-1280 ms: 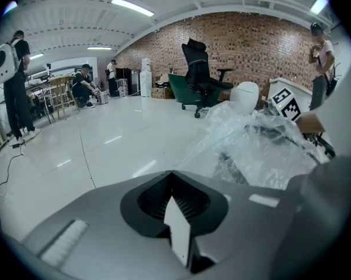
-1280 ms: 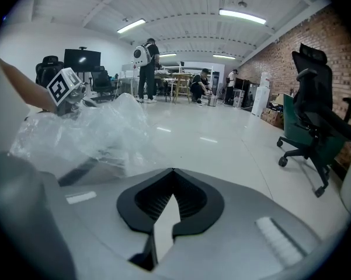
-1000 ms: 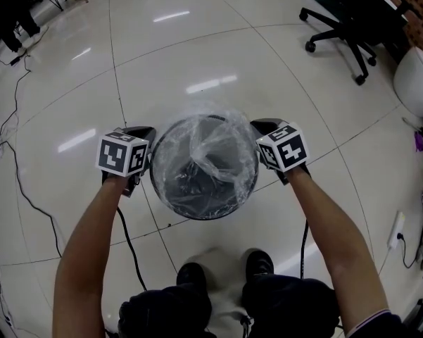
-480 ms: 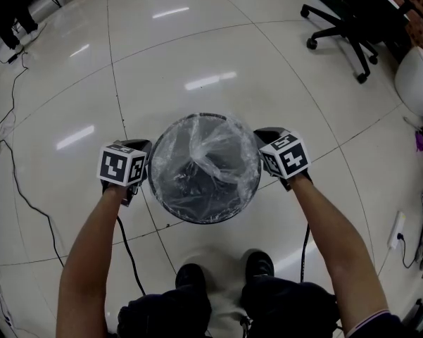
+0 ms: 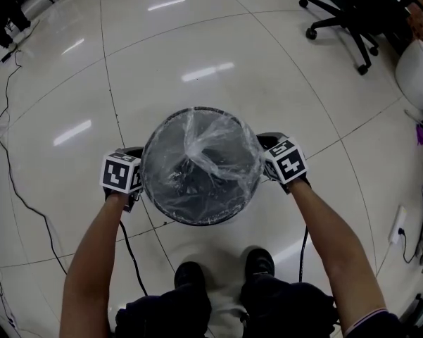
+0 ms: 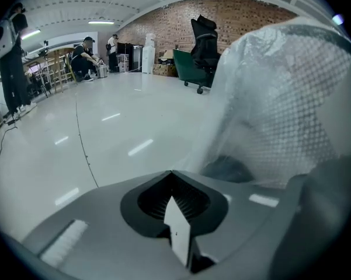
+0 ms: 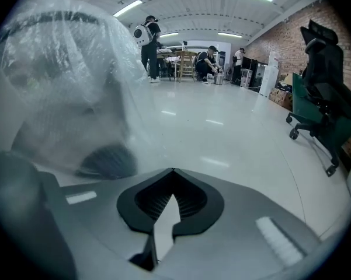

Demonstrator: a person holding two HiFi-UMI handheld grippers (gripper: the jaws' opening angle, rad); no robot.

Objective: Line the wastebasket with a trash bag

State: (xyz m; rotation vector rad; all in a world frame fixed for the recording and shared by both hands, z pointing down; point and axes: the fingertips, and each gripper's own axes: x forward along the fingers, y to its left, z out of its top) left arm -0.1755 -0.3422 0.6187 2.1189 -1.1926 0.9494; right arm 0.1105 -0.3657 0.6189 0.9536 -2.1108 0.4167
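Note:
A round black mesh wastebasket (image 5: 197,109) stands on the floor in front of my feet. A clear trash bag (image 5: 211,143) is spread over its mouth, and its loose middle bunches inside. My left gripper (image 5: 136,153) sits against the basket's left side and my right gripper (image 5: 267,141) against its right side. In the left gripper view the jaws (image 6: 171,172) are shut, and the bag's film (image 6: 280,98) runs from the basket down to their tips. The right gripper view shows the same: shut jaws (image 7: 173,171) with the film (image 7: 64,86) stretched to them.
A black office chair (image 5: 352,20) stands at the far right, with a white rounded object (image 5: 419,72) beside it. Cables (image 5: 14,182) trail over the glossy tiled floor on the left. A power strip (image 5: 396,225) lies at the right. People (image 7: 149,45) are far across the room.
Both grippers have sunk along the basket's sides, and the bag now lies wider and flatter over the rim.

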